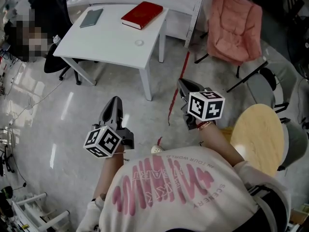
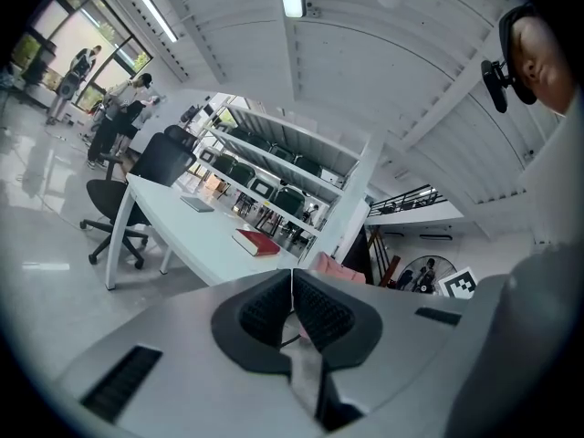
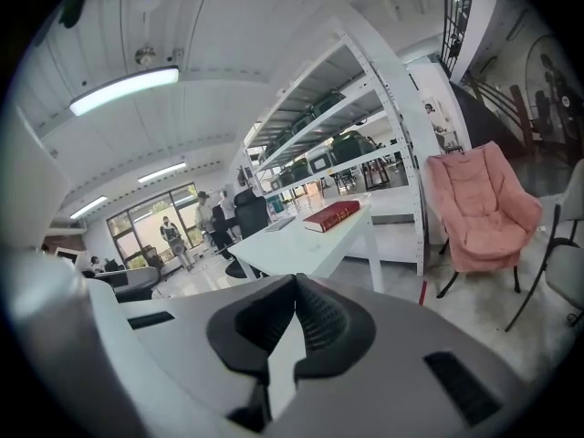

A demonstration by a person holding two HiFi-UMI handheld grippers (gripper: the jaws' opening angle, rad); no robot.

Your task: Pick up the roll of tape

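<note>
Pink-printed sweatshirt [image 1: 178,192] fills the head view's foot; left gripper [image 1: 115,104] and right gripper [image 1: 184,85] hover above the floor [image 1: 63,124], well apart from the white table [image 1: 111,37] where the roll of tape [image 1: 139,43] lies near a red book [image 1: 142,14]. Left gripper view: jaws together, empty. Right gripper view: jaws likewise together, empty

white sweatshirt [image 1: 217,197] with pink lettering printed across it

A white bench [image 1: 108,40] stands on the glossy grey floor [image 1: 58,115], a pink chair [image 1: 234,25] nearby and shelving [image 3: 351,140] behind.
</note>
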